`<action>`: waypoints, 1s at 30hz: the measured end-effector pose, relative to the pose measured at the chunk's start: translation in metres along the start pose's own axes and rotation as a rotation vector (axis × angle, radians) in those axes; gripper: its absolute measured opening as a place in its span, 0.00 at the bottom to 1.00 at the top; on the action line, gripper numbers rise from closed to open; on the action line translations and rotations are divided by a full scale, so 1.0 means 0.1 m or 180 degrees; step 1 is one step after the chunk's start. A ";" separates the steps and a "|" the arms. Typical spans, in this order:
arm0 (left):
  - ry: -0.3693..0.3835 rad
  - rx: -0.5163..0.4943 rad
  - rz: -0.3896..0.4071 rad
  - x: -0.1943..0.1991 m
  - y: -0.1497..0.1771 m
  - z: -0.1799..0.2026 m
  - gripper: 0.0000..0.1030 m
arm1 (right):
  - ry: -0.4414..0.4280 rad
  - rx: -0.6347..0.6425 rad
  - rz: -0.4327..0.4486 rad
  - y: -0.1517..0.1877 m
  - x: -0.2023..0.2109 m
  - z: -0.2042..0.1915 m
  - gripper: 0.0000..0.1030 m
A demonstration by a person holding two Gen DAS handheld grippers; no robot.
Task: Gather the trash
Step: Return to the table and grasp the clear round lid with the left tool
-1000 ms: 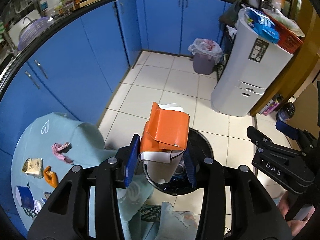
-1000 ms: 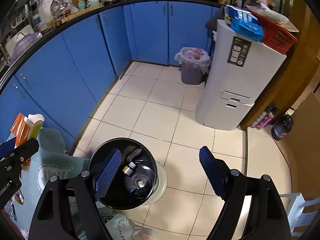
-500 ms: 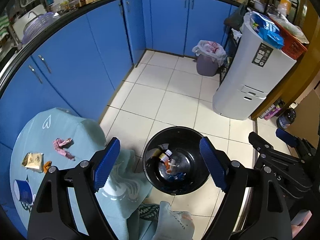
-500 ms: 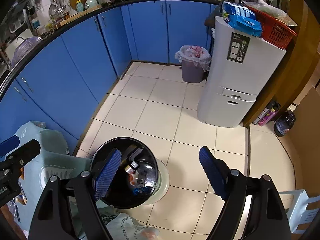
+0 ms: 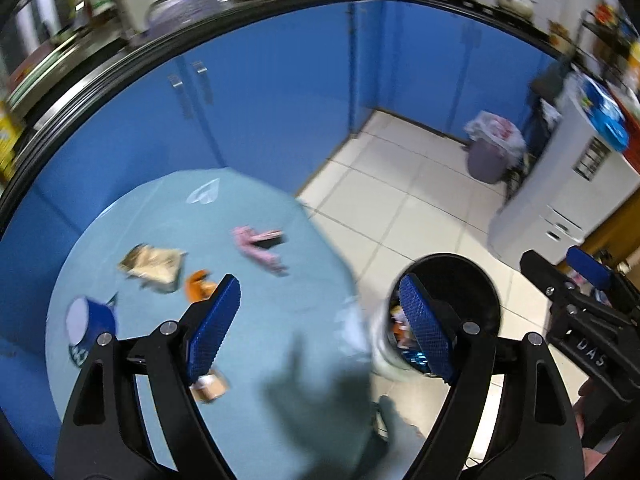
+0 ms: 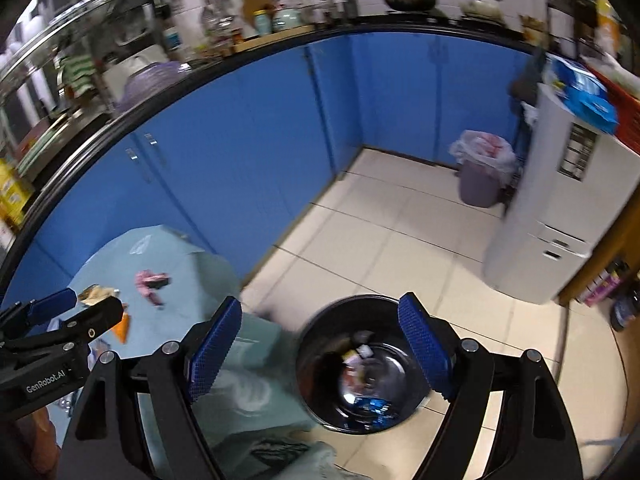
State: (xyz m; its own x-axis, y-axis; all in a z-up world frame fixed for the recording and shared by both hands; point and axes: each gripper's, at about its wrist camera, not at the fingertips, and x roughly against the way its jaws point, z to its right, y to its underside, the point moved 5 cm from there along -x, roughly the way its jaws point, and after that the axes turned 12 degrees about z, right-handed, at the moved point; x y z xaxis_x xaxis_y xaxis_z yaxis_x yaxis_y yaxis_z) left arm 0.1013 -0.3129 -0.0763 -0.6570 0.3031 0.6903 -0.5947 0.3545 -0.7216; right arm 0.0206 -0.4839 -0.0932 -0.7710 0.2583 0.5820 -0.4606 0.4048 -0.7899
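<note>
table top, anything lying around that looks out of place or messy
Yes. Loose litter is scattered on the round table's light blue cloth: a crumpled pink wrapper, a flattened tan packet, an orange scrap and a tipped-over blue cup. No spill shows. The black bin on the floor already holds rubbish.

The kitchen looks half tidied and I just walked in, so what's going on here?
A person with a gripper in each hand is clearing trash from the round table into the black bin on the floor. Both the left gripper and right gripper are open and empty. Litter already lies in the bin; a pink wrapper, a crumpled packet and an orange scrap are on the table.
</note>
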 end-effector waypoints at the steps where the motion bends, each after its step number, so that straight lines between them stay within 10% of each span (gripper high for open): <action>1: -0.0041 0.0046 -0.0001 0.01 0.02 -0.11 0.79 | -0.0037 0.0030 -0.0006 0.01 -0.02 -0.11 0.76; 30: -0.0962 0.1111 -0.0403 -0.31 0.98 -2.76 0.79 | -0.0398 0.1059 -0.0595 0.46 -1.26 -2.11 0.76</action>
State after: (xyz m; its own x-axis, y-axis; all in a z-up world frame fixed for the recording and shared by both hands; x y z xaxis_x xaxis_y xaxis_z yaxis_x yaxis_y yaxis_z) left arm 0.1918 -0.0437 -0.1539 -0.6440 -0.0123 0.7649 -0.7647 0.0382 -0.6432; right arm 0.1890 -0.3127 -0.1622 -0.6984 0.0902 0.7100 -0.6995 0.1234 -0.7039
